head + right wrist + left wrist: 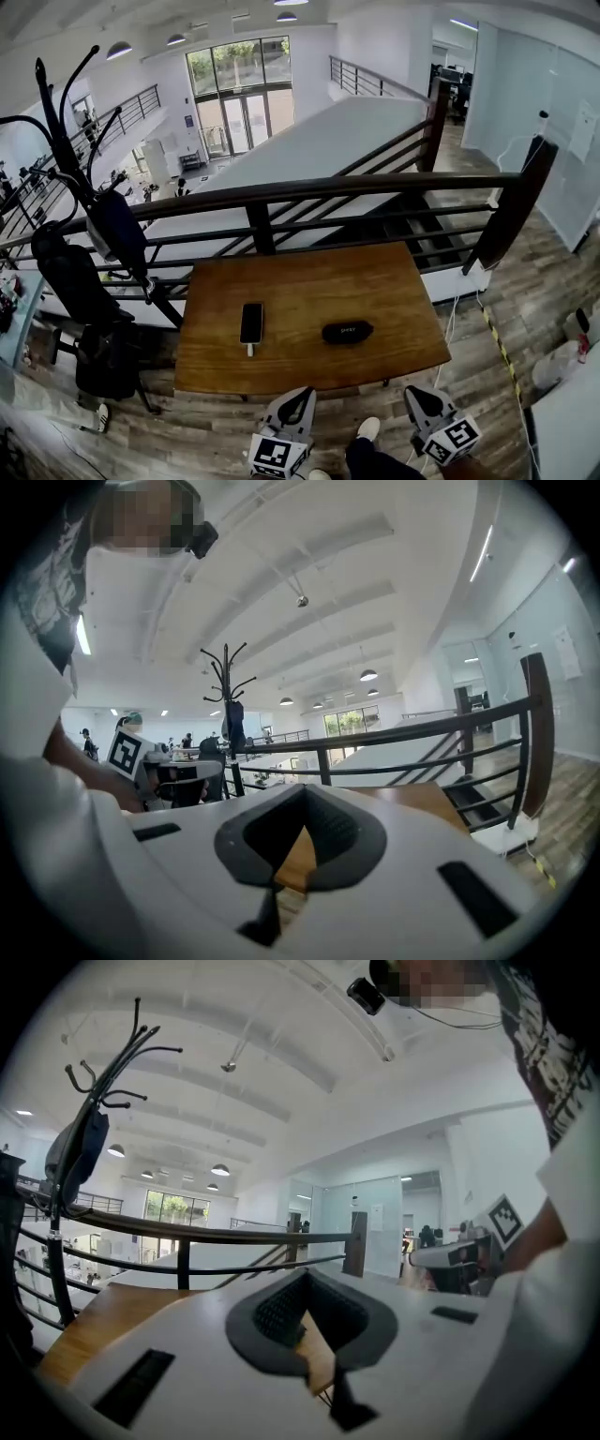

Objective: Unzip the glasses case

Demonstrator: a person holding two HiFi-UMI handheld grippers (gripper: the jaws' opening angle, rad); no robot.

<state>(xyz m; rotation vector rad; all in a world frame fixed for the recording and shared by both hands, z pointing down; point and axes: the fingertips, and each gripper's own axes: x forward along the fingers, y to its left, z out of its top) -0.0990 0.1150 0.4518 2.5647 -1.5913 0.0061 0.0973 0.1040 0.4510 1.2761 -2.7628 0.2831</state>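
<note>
Glasses case (pixel 348 332) sits on the wood table (pixel 309 281), right of centre & toward the near edge, nothing touching it. It's small, black and oblong w/ rounded ends, lying flat w/ its long side running left-right. There's a faint light mark on top. The zip is too small to make out, so I can't tell if it's open or closed.

A dark phone (pixel 251 323) lies to the case's left, well apart from it, long side pointing away from me, w/ a small white bit at its near end.

My left gripper (pixel 305 392) is low, just off the table's near edge, over the plank floor (pixel 525 281), roughly in line w/ the gap btwn phone & case. In the left gripper view its dark pads meet at the tips (pixel 305 1274) w/ nothing btwn them; only a wedge of table wood shows behind.

My right gripper (pixel 412 392) is near the table's near-right corner, also off the edge, not touching anything. In the right gripper view its jaws are likewise together at the tips (pixel 302 789) and empty.

My shoe (pixel 367 429) shows btwn the two grippers. Both gripper views look level-to-upward, at the railing (pixel 328 187) past the table's far side & the ceiling. The case shows only in the head view. A black coat rack (pixel 84 187) w/ bags stands left of the table.
</note>
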